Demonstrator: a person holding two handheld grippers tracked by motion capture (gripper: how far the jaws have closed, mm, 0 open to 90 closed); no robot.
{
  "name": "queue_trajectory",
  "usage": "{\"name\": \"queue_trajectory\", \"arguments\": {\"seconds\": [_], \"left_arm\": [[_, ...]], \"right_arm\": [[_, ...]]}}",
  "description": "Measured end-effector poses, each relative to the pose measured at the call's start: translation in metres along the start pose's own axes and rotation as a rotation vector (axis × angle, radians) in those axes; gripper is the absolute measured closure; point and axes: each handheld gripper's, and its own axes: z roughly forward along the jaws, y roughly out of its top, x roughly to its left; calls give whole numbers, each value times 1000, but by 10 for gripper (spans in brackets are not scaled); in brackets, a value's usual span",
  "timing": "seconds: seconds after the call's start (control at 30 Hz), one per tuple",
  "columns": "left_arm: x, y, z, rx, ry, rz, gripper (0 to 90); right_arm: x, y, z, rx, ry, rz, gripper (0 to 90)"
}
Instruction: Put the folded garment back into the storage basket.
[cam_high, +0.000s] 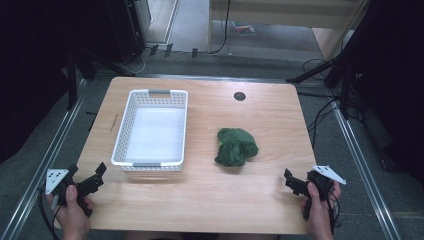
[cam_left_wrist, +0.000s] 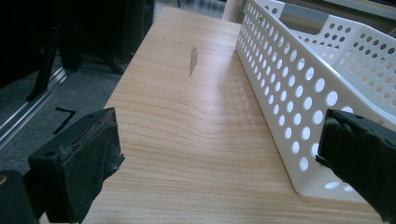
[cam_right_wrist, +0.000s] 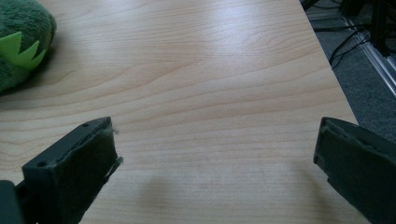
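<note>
A green plush toy (cam_high: 235, 146) lies on the wooden table (cam_high: 210, 200), right of centre; its edge with a light green zigzag collar (cam_right_wrist: 18, 49) shows at the top left of the right gripper view. A white perforated basket (cam_high: 152, 130) stands empty on the left half, and its side wall (cam_left_wrist: 299, 88) runs along the right of the left gripper view. My left gripper (cam_high: 95, 178) rests at the near left corner, open, just short of the basket's near corner. My right gripper (cam_high: 291, 182) sits near the front right edge, open, with bare table between its jaws.
A dark round grommet (cam_high: 240, 96) sits in the table near the far edge. A dark streak (cam_left_wrist: 192, 60) marks the wood left of the basket. Stands, cables and metal rails surround the table on the floor.
</note>
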Motion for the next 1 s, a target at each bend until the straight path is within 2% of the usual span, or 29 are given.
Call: {"name": "queue_trajectory", "arguments": {"seconds": [0.1, 0.27, 0.37, 0.47, 0.5, 0.6, 0.73, 1.0], "left_arm": [[-1, 0, 0, 0, 2, 1, 0], [-2, -1, -1, -3, -10, 29, 0], [-3, -1, -2, -19, -8, 31, 0], [-2, -1, -2, -24, 0, 21, 0], [-2, -1, -2, -24, 9, 5, 0], [-1, 0, -3, -24, 17, 3, 0], [-1, 5, -7, -29, 4, -11, 0], [-7, 24, -20, -54, 7, 2, 0]], "right_arm": [[0, 0, 0, 0, 1, 0, 0], [0, 0, -1, -4, 2, 0, 0], [0, 0, -1, -2, 5, 0, 0], [0, 0, -1, -2, 5, 0, 0], [0, 0, 0, -1, 5, -2, 0], [0, 0, 0, 0, 4, -1, 0], [0, 1, 1, 1, 2, -2, 0], [0, 1, 1, 0, 10, -3, 0]]}}
